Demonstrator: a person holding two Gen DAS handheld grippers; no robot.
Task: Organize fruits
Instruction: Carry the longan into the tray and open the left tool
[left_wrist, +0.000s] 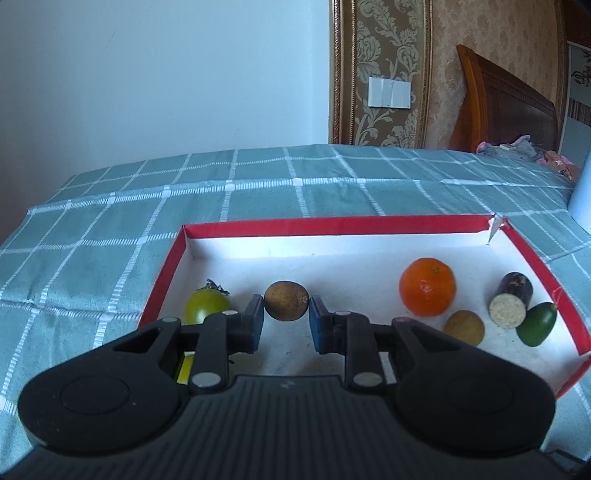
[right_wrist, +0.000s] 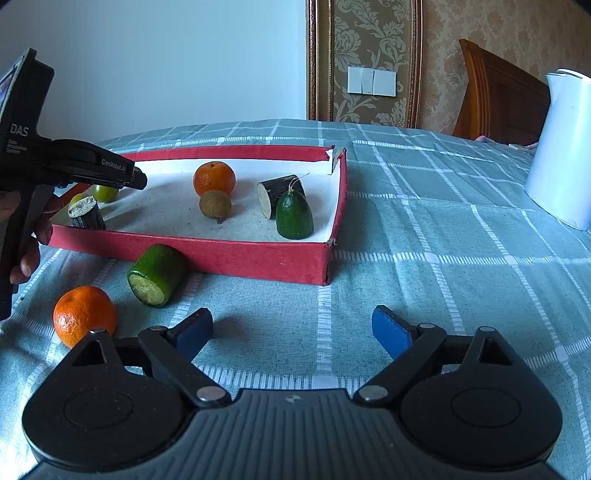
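Inside a shallow red-walled box (right_wrist: 236, 254) with a white floor, set on a worktop (right_wrist: 443, 258) under a teal checked cloth, most of the fruit already lies gathered. Seen from the right wrist view, the box holds an orange (right_wrist: 214, 178), a brown kiwi-like fruit (right_wrist: 215, 205) just in front of it, a dark cut cane piece (right_wrist: 277, 195) lying on its side, and a pointed green fruit (right_wrist: 294, 215) touching that piece near the right wall. At the box's left end sit a green tomato (right_wrist: 105, 192) and a second dark cane piece (right_wrist: 87, 213).

The left hand-held gripper (left_wrist: 286, 322) reaches over the box, its blue-padded fingers (left_wrist: 318, 325) parted, with another brown fruit (left_wrist: 286, 301) showing in the gap between the fingertips; whether the pads touch it cannot be told. In the left wrist view the green tomato (left_wrist: 207, 305) lies just left of that gripper.

Outside the box, on the cloth beside its near wall, a thick green cut stalk piece (right_wrist: 157, 275) lies on its side, and a second orange (right_wrist: 84, 314) rests close to it. The right hand-held gripper (right_wrist: 291, 332) hangs over bare cloth, fingers spread wide and holding nothing. A white kettle (right_wrist: 561, 155) stands well apart at the worktop's right.
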